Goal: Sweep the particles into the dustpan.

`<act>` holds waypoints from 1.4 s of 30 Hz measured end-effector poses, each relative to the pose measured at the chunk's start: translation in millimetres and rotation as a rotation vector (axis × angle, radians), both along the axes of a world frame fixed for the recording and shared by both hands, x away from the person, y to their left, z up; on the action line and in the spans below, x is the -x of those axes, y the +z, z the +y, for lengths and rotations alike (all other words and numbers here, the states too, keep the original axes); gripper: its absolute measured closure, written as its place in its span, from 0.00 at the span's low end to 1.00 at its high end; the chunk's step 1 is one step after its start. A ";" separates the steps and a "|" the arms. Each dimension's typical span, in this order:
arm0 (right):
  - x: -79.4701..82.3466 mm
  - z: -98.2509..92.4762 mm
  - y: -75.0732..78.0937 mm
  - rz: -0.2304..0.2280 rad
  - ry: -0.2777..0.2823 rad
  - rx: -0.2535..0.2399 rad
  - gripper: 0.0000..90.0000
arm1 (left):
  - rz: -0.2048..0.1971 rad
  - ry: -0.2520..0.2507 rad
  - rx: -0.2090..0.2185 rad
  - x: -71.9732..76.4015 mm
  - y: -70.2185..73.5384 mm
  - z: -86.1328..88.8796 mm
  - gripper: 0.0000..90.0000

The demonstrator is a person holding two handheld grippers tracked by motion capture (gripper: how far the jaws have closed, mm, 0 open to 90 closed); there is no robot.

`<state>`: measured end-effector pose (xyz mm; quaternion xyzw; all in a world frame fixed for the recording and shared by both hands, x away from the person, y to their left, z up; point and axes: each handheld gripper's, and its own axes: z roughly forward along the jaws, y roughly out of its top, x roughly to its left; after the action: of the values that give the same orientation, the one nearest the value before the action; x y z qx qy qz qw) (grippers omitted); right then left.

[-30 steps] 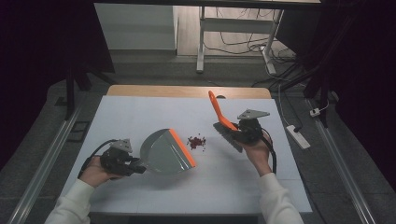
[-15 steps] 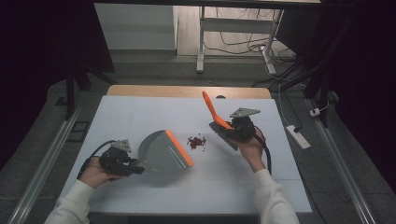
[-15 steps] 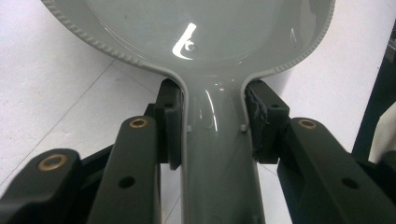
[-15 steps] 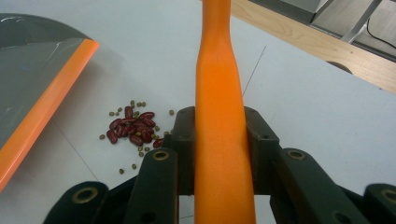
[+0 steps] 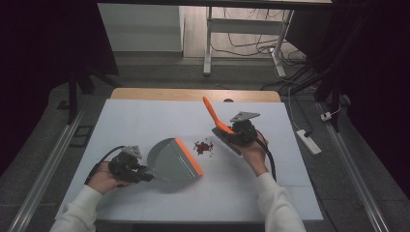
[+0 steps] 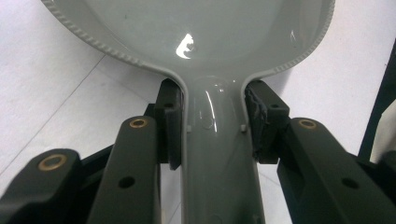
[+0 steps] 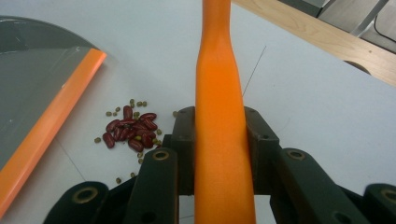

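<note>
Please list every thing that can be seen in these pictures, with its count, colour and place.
dustpan: 1, grey with orange lip, near left on table, handle in left gripper
brush: 1, orange handle, in right gripper, right of beans
beans: small pile, dark red with some small green ones, on table between dustpan lip and brush
table: 1, white top, wooden far edge
power strip: 1, white, floor right of table
left gripper: 1, black, shut on dustpan handle
right gripper: 1, black, shut on brush handle
hands: 2, white sleeves, bottom

white table mat (image 5: 145,121), wooden table edge (image 5: 193,94), white power strip (image 5: 307,141) on the floor, cables (image 5: 241,43) beyond
</note>
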<state>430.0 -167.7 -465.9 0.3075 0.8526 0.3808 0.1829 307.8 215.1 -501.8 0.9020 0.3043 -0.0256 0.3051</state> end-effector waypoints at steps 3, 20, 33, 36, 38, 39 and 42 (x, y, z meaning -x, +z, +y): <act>-3.8 6.5 -2.4 -0.001 0.006 0.009 0.78 | 0.003 -0.004 -0.001 -1.4 -0.6 -2.7 0.69; -23.9 32.7 -21.4 0.028 -0.004 0.049 0.78 | 0.026 -0.007 -0.021 -6.5 -4.9 -7.6 0.69; -15.6 42.8 -20.9 0.036 0.038 0.078 0.78 | 0.031 -0.008 -0.014 -8.6 -5.7 -8.3 0.69; -12.8 45.8 -21.0 0.039 0.050 0.079 0.78 | 0.032 -0.009 -0.014 -8.7 -5.8 -8.2 0.69; -10.7 48.0 -20.9 0.036 0.054 0.087 0.78 | 0.032 -0.009 -0.014 -8.7 -5.9 -8.5 0.69; -9.8 48.9 -20.9 0.038 0.061 0.085 0.78 | 0.032 -0.009 -0.014 -8.7 -6.0 -8.7 0.69; -6.8 52.1 -21.0 0.051 0.081 0.074 0.78 | 0.032 -0.011 -0.014 -8.7 -6.3 -9.2 0.69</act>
<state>436.8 -115.6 -486.9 0.2751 0.8823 0.3483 0.1568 316.6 205.9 -508.1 0.9053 0.3043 -0.0397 0.2938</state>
